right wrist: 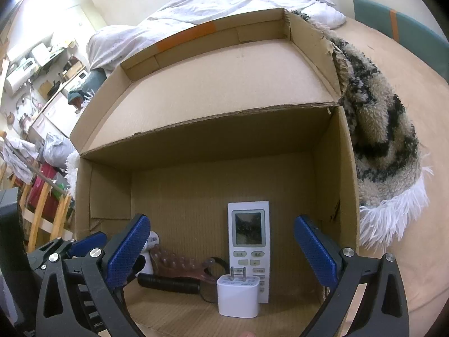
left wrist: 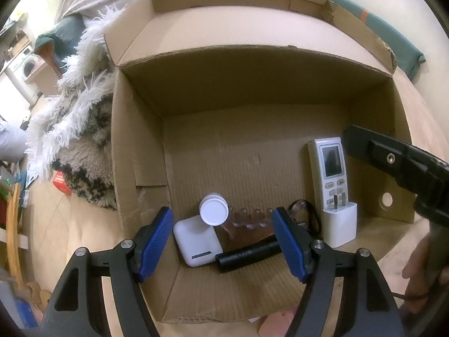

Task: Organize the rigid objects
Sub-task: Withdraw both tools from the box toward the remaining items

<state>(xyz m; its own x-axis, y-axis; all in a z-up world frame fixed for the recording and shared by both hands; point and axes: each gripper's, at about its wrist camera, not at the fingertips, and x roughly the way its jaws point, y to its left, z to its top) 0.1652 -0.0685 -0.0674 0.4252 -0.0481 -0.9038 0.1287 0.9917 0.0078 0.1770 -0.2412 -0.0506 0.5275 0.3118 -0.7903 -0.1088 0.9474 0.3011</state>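
Note:
An open cardboard box [left wrist: 196, 118] [right wrist: 196, 151] holds a white remote control [left wrist: 331, 168] [right wrist: 249, 241], a white plug charger [left wrist: 340, 224] [right wrist: 238, 297], a black flashlight [left wrist: 247, 255] [right wrist: 168, 282], a brown comb-like piece [left wrist: 252, 221] [right wrist: 182, 265], a white flat case [left wrist: 196, 241] and a white-capped bottle [left wrist: 213, 209]. My left gripper [left wrist: 223, 244] is open and empty above the case and flashlight. My right gripper [right wrist: 224, 252] is open and empty above the charger and remote; its body shows in the left wrist view [left wrist: 398, 160].
A shaggy black, tan and white rug [left wrist: 81, 129] [right wrist: 381, 123] lies against the box side. White bedding [right wrist: 224, 2] lies behind the box. A teal cushion [left wrist: 378, 28] [right wrist: 404, 25] is at the far right. Wooden rails [right wrist: 42, 210] and clutter stand to the left.

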